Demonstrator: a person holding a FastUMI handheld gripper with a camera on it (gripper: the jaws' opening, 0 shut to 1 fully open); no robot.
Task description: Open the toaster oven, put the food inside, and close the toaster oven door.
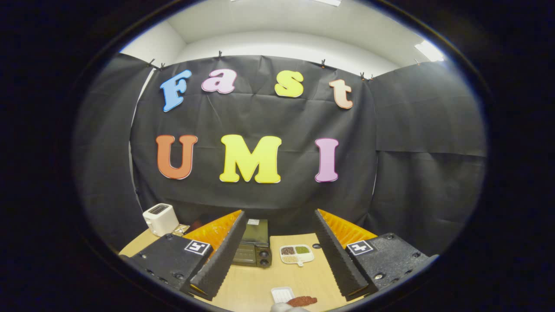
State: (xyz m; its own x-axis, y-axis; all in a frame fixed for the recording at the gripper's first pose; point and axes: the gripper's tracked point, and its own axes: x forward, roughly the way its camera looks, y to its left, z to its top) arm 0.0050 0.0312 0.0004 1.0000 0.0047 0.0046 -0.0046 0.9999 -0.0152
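Observation:
A small black toaster oven (253, 249) stands on the wooden table (256, 284), partly hidden behind my left finger, its door shut. A reddish-brown piece of food (302, 300) lies on the table close below me, next to a small white tray (282, 294). My gripper (279, 253) is open, held above the table with nothing between its fingers. The oven lies beyond the fingers and the food sits below and between them.
A white toaster (160, 219) stands at the table's far left corner, with a small packet (181, 229) beside it. To the right of the oven lies a white divided dish (297, 254) holding brown and green grains. Black cloth walls close in the table.

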